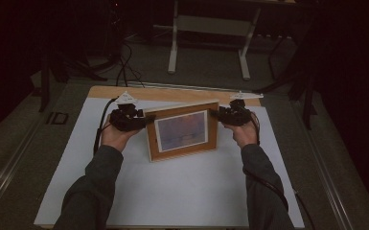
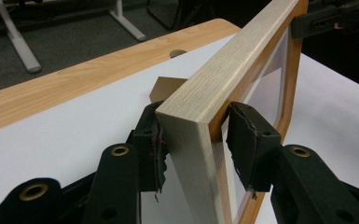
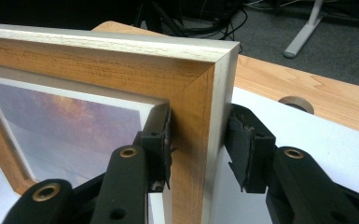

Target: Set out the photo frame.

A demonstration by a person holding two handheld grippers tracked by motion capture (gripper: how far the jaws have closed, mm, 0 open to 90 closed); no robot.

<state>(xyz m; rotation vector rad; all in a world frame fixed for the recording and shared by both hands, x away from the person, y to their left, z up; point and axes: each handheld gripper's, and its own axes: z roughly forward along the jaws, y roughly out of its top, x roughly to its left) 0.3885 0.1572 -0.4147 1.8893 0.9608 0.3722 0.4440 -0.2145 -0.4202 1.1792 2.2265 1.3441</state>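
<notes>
A light wooden picture frame [image 1: 182,132] with a purple-tinted print stands upright on the white mat [image 1: 182,191], leaning slightly back. My left gripper [image 1: 148,120] straddles its upper left corner. In the left gripper view the frame [image 2: 233,70] runs between the jaws of that gripper [image 2: 193,135]. One pad lies against the back and the other pad [image 2: 245,140] stands a sliver off the front. My right gripper [image 1: 214,113] is at the upper right corner. There its pads [image 3: 161,140] press the frame [image 3: 98,60] front and back, so this gripper [image 3: 198,135] is shut on it.
A brown cardboard stand [image 2: 168,86] props the frame from behind. The mat lies on a wooden table [image 1: 172,93] with a round cable hole [image 2: 177,52] near its far edge. Beyond it on the dark carpet stand white desk legs [image 1: 172,52] and cables.
</notes>
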